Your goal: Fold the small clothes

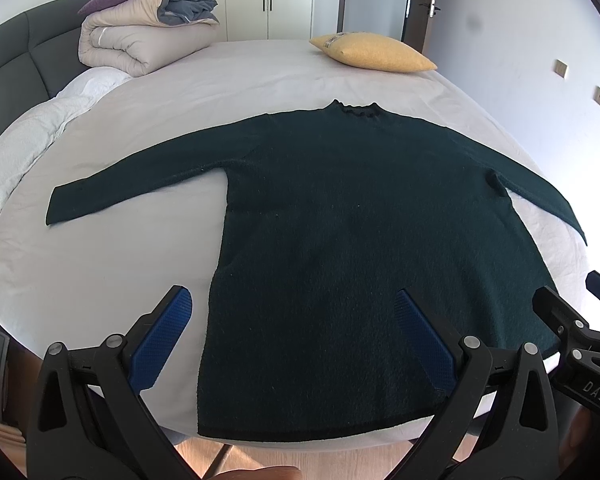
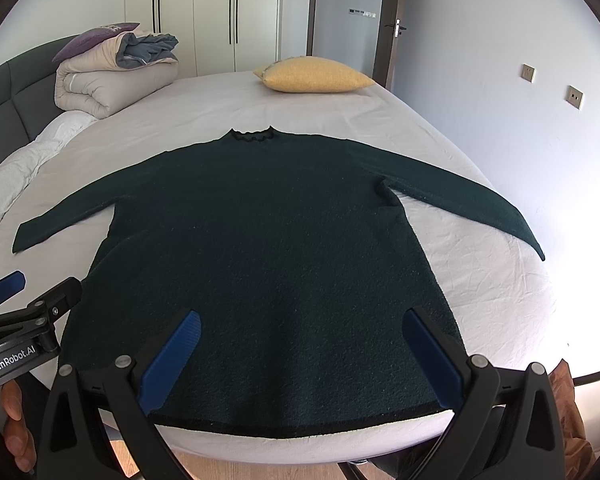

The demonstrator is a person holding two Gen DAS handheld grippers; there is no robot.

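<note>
The green sweater lies flat on the bed, neck far away. My left hand-held gripper and right hand-held gripper hang wide open above the near hem, holding nothing.

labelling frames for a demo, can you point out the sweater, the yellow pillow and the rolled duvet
sweater [image 2: 268, 264], right wrist view, middle of the chest panel
yellow pillow [image 2: 316, 76], right wrist view, centre of its top face
rolled duvet [image 1: 140, 44], left wrist view, front of the beige roll

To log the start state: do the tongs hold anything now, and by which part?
Nothing is held. Both the left tongs and right tongs are open above the sweater.
</note>
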